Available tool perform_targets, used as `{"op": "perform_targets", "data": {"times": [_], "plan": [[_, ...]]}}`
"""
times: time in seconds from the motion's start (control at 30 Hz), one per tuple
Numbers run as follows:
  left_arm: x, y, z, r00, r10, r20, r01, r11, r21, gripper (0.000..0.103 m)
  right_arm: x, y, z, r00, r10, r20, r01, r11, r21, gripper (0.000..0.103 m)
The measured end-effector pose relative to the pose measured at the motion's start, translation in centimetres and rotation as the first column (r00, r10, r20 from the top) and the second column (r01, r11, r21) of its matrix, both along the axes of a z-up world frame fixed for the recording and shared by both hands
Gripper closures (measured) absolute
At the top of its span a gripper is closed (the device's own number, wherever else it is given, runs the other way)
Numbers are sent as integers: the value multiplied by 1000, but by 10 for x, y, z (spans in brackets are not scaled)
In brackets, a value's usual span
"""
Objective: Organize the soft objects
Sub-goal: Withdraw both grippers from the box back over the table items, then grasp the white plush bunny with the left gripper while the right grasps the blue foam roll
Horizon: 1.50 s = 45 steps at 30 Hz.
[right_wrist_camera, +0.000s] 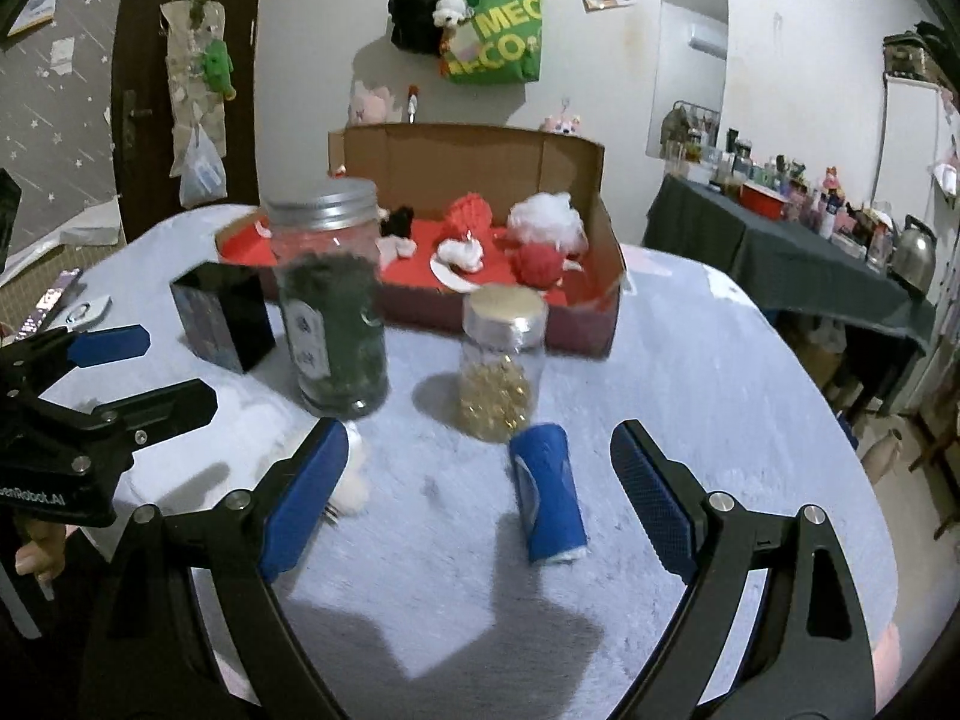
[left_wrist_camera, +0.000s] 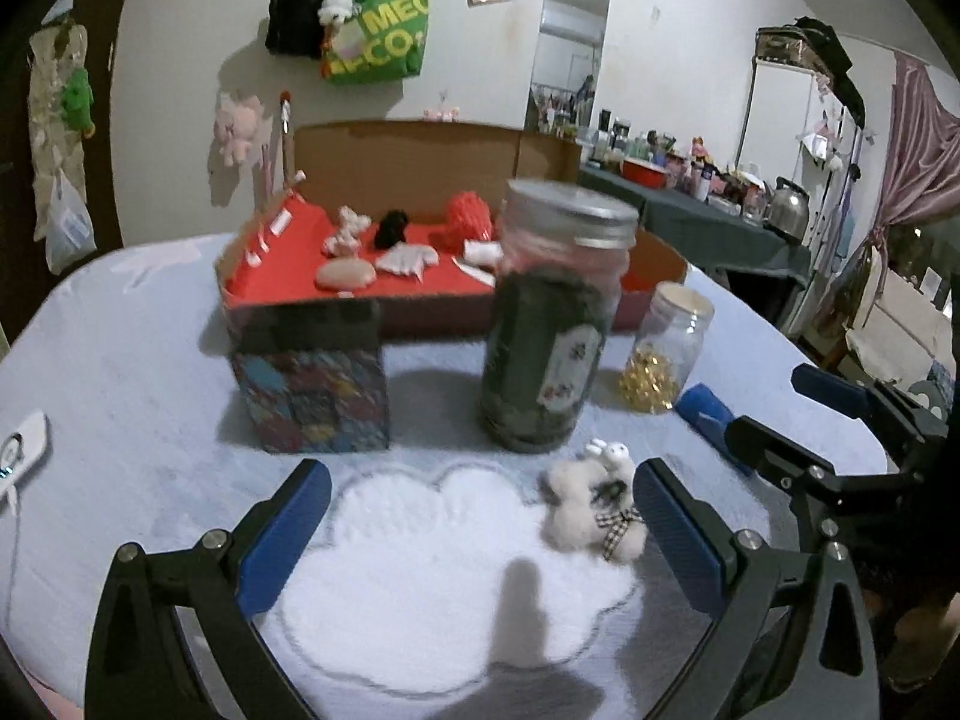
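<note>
A small white plush bear (left_wrist_camera: 591, 501) with a checked bow lies on the pale blue cloth just inside the right finger of my left gripper (left_wrist_camera: 480, 531), which is open and empty. A rolled blue cloth (right_wrist_camera: 547, 492) lies between the fingers of my open, empty right gripper (right_wrist_camera: 480, 492); it also shows in the left wrist view (left_wrist_camera: 708, 411). The bear peeks out behind the right gripper's left finger (right_wrist_camera: 354, 480). A cardboard box with a red floor (right_wrist_camera: 594, 300) holds several soft toys, among them a red ball (right_wrist_camera: 540, 261) and white fluff (right_wrist_camera: 546, 216).
A tall jar of dark stuff (left_wrist_camera: 549, 324) and a small jar of gold beads (right_wrist_camera: 498, 360) stand in front of the box. A patterned open box (left_wrist_camera: 315, 384) stands left of them. A white cloud-shaped mat (left_wrist_camera: 444, 576) lies under the left gripper. A cluttered side table (right_wrist_camera: 798, 252) stands right.
</note>
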State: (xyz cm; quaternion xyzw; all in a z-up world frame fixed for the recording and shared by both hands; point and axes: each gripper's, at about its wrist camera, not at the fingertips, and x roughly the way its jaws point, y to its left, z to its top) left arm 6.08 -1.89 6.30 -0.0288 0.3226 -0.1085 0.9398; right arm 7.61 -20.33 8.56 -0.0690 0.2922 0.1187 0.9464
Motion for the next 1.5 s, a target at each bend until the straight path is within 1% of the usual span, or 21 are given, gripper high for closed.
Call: {"op": "perform_targets", "data": {"times": [0.07,0.27,0.43,0.63,0.7,0.77,0.8,0.83,0.87,0.9,0.93,0.97,1.0,1.03,1.07,1.13,1.23,1.3,1.5], "plan": [[1,-6,-3,1000,-4,-13,4,1000,-6,0,3,-5,-3,1000,2,-12,-2,1000,3,13],[6,-24,-9,999,-23,-40,23,1000,7,0,17,-22,-10,998,20,-61,-21,1000,-6,13],[14,-32,-16,995,-36,-88,36,999,-1,0,28,-31,-18,993,45,-110,-47,999,-16,13],[19,-42,-25,990,-56,-128,59,998,17,0,40,-41,-29,981,81,-178,-77,997,25,13],[21,-43,-28,987,-71,-145,74,997,19,0,41,-43,-31,978,91,-186,-85,996,38,15],[23,-44,-30,985,-72,-155,77,997,30,0,43,-44,-32,976,102,-192,-94,994,47,21],[23,-46,-31,985,-75,-156,82,996,38,2,43,-43,-33,975,104,-197,-97,994,49,24],[23,-47,-32,985,-81,-155,89,995,48,3,44,-43,-35,972,110,-207,-101,993,56,34],[23,-48,-32,985,-85,-151,94,994,59,11,45,-43,-37,970,116,-216,-105,993,63,44],[23,-48,-32,985,-92,-149,103,992,69,19,46,-43,-39,965,127,-231,-112,991,76,49],[22,-49,-32,983,-111,-144,122,990,71,23,46,-43,-41,964,126,-232,-111,991,78,55],[22,-49,-31,982,-125,-141,136,989,65,33,45,-43,-41,968,121,-221,-107,992,73,63],[22,-48,-30,980,-142,-140,151,987,55,47,43,-44,-40,969,128,-213,-113,990,80,70],[23,-47,-30,978,-156,-140,164,985,46,53,43,-44,-40,969,132,-210,-115,989,95,77],[24,-46,-29,975,-166,-145,173,984,37,54,42,-46,-39,970,134,-204,-111,987,117,81],[25,-42,-27,972,-181,-152,186,983,16,57,39,-45,-37,968,153,-200,-122,980,160,81],[28,-36,-25,966,-202,-159,203,979,-13,60,30,-35,-31,971,167,-168,-139,976,169,82],[28,-33,-23,964,-212,-158,211,977,-23,63,26,-27,-28,970,184,-159,-153,970,187,82],[26,-22,-16,961,-233,-152,231,973,-32,65,19,-2,-22,963,225,-148,-191,958,214,82]]}}
